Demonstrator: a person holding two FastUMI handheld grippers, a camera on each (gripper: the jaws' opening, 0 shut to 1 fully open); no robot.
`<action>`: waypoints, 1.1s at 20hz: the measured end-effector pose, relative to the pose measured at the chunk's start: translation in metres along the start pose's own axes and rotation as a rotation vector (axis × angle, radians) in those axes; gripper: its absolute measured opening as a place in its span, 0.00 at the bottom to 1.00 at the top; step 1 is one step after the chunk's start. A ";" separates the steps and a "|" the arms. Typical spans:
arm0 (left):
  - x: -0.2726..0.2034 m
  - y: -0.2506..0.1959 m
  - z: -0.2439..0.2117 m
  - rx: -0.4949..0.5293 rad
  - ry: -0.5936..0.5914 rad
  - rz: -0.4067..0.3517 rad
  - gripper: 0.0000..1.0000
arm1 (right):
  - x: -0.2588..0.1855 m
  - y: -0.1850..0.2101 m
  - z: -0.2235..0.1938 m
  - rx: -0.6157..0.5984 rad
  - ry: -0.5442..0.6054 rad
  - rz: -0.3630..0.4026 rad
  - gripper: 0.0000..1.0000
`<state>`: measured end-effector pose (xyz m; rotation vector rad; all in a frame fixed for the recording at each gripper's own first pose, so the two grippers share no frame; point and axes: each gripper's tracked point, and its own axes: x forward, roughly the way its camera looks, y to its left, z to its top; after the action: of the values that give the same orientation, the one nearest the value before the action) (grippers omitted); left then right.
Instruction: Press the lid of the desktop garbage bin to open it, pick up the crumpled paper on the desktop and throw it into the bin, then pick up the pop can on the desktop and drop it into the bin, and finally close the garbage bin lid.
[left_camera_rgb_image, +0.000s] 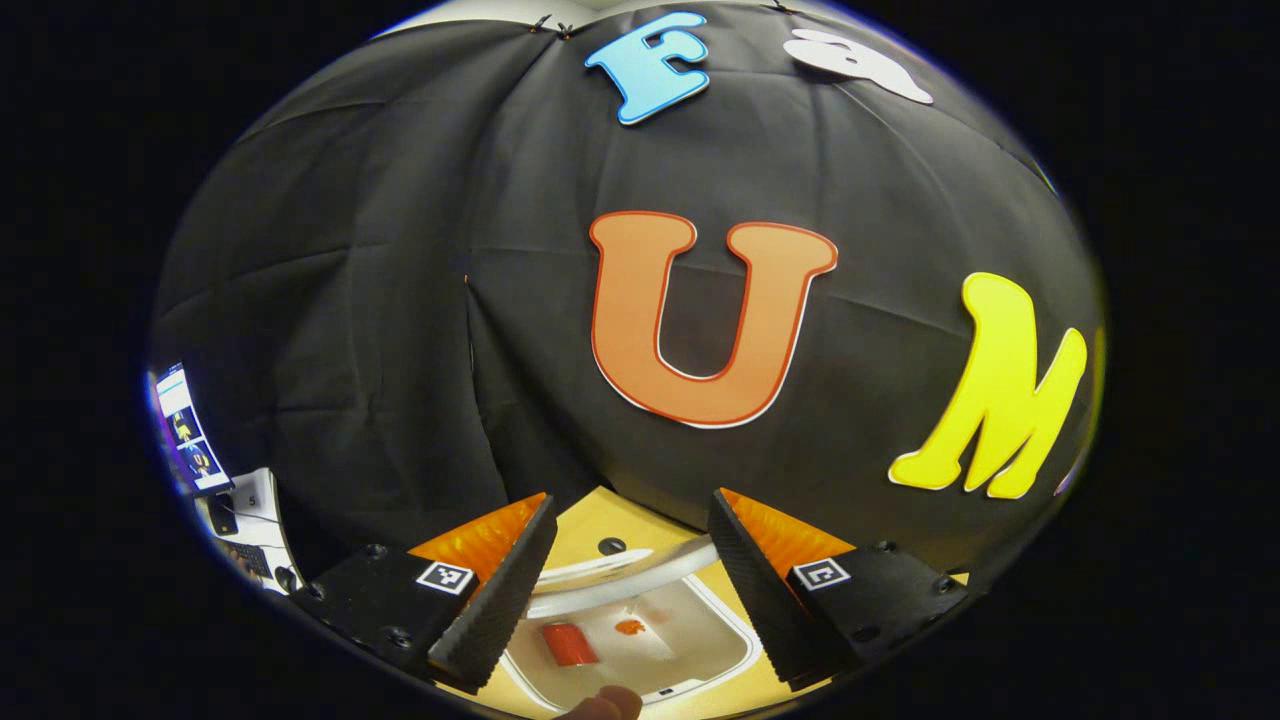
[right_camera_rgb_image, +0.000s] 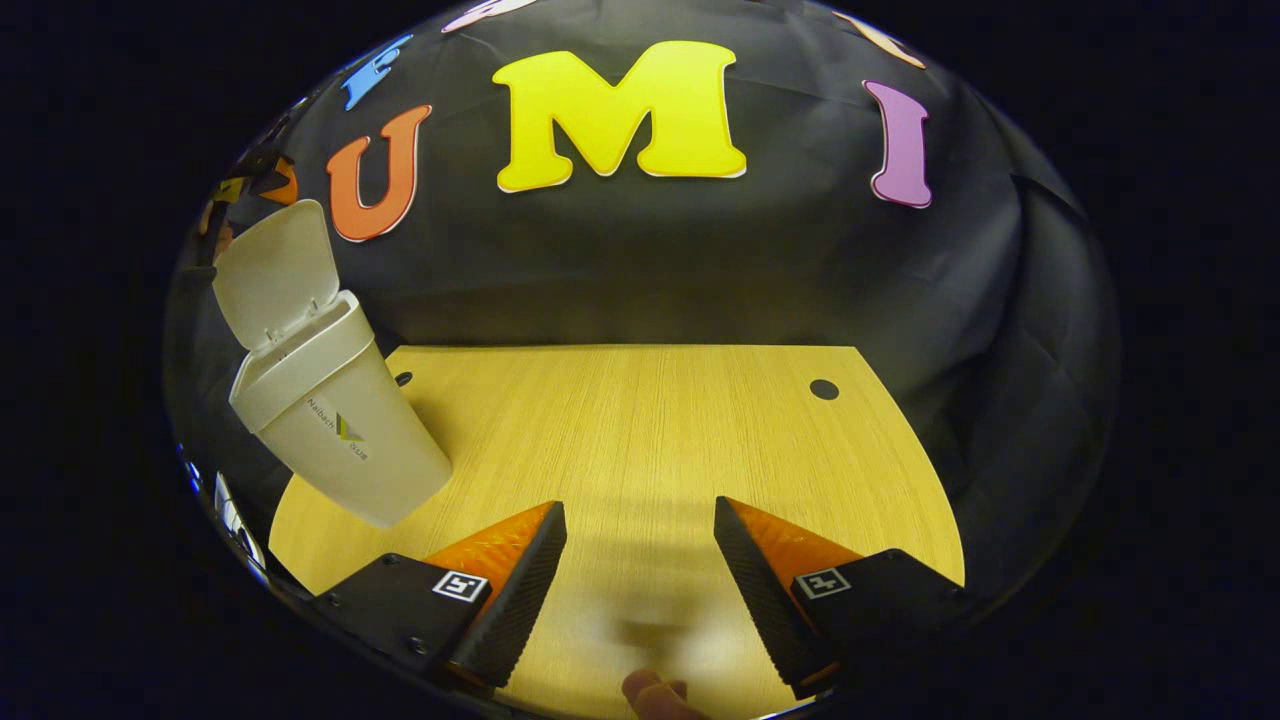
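Step in hand: the final one, by my reading. The desktop garbage bin (right_camera_rgb_image: 335, 440) stands with its lid (right_camera_rgb_image: 275, 270) raised, and the wooden desktop (right_camera_rgb_image: 650, 440) in the right gripper view carries no paper and no can.
Bin contents: in the left gripper view the bin's open mouth lies below the fingers; a red pop can (left_camera_rgb_image: 569, 645) rests on the bottom, with a small orange-marked scrap (left_camera_rgb_image: 630, 627) near it that may be the crumpled paper, too small to be sure.
Left gripper (left_camera_rgb_image: 632, 585): hovers above the open bin, fingers spread wide apart, nothing between them. A fingertip of the holding hand shows at the bottom edge.
Right gripper (right_camera_rgb_image: 640, 590): hangs over bare desktop to the right of the bin and well apart from it, fingers spread wide, empty.
Lid position: tilted back behind the bin's rim, hinged at the rear.
Next move calls for: bringing one gripper, likely the left since it is nearest, up behind the raised lid and pushing it forward and down until it seats on the rim.
Risk: a push too low could tip the light bin.
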<state>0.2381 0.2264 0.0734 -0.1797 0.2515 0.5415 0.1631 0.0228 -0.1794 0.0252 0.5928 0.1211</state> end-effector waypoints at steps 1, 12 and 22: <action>-0.003 0.000 -0.009 0.018 0.006 0.013 1.00 | -0.005 0.000 0.001 0.012 -0.002 0.016 0.95; -0.026 -0.021 -0.098 0.007 0.084 0.045 0.99 | -0.028 -0.026 -0.003 -0.076 -0.054 0.096 0.95; -0.029 -0.026 -0.148 0.007 0.109 0.068 0.97 | -0.017 -0.046 -0.031 -0.069 -0.036 0.119 0.95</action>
<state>0.2002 0.1561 -0.0572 -0.1951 0.3664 0.5991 0.1366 -0.0256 -0.1983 -0.0039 0.5508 0.2564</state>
